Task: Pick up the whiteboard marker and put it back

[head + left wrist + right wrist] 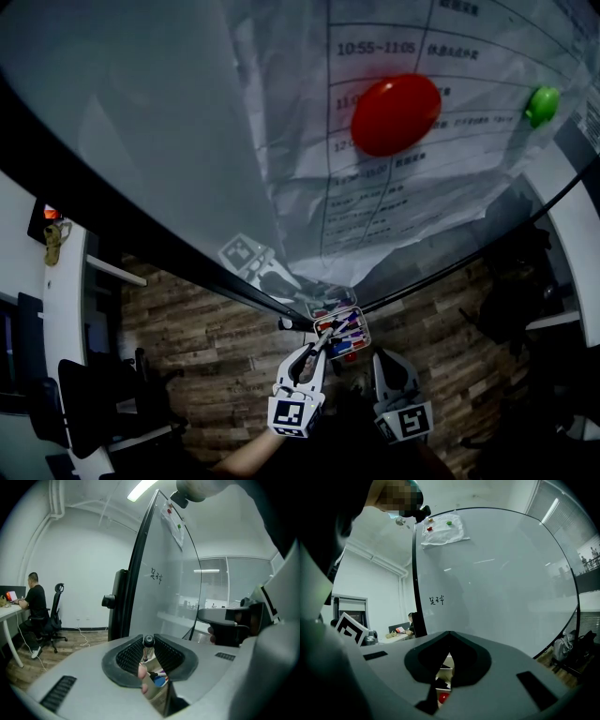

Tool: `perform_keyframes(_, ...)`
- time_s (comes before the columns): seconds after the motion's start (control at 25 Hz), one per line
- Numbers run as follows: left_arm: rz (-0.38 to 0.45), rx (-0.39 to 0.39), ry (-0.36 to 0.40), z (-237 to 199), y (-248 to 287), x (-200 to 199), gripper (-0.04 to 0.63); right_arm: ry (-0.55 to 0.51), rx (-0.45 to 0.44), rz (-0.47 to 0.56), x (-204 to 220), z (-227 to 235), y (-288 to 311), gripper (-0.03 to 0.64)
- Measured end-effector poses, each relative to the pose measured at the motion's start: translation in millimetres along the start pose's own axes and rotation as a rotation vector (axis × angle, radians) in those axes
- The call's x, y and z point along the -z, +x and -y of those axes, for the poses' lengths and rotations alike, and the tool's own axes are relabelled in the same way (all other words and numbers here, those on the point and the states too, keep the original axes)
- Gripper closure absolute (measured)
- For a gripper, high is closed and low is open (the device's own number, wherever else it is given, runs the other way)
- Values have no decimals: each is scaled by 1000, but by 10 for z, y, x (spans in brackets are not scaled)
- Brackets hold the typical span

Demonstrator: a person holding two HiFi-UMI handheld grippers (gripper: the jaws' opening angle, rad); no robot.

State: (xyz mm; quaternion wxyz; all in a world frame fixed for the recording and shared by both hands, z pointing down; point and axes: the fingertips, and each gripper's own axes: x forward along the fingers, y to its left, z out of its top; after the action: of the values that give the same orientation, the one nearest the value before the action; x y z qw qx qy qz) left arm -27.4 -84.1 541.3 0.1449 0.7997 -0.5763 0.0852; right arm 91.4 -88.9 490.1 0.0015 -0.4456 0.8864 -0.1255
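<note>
My left gripper (pixel 317 351) is shut on the whiteboard marker (pixel 327 340), a slim pen that slants up towards the clear marker tray (pixel 366 330) at the whiteboard's (pixel 141 141) bottom edge. In the left gripper view the marker's dark round end (pixel 148 641) sticks up between the closed pads of the left gripper (pixel 148 645), with coloured markers in the tray showing below. Just right of it, my right gripper (pixel 382 356) is shut with nothing in it. In the right gripper view the right gripper (pixel 449 634) has its jaws closed, and a red item in the tray shows through the gap.
A printed sheet (pixel 422 187) hangs on the board under a red magnet (pixel 396 114) and a green magnet (pixel 542 105). Wooden floor (pixel 206 319) lies below. A black office chair (pixel 94 403) stands at the left. A person (pixel 33 602) sits at a desk far left.
</note>
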Motion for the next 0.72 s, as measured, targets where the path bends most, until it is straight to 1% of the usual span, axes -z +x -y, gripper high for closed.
perform_keyframes(0.08,-2,3,-2,-7,18,10,514,0,2,2,-8,5,17,604)
perform_keyframes(0.24,-13,7,-5,-19,50,52,514,51,21,35,-136,-9,82,604)
perform_keyframes(0.72,-29,6,-22,-59,93,129,514,54,25,30,-121,-8,96,604)
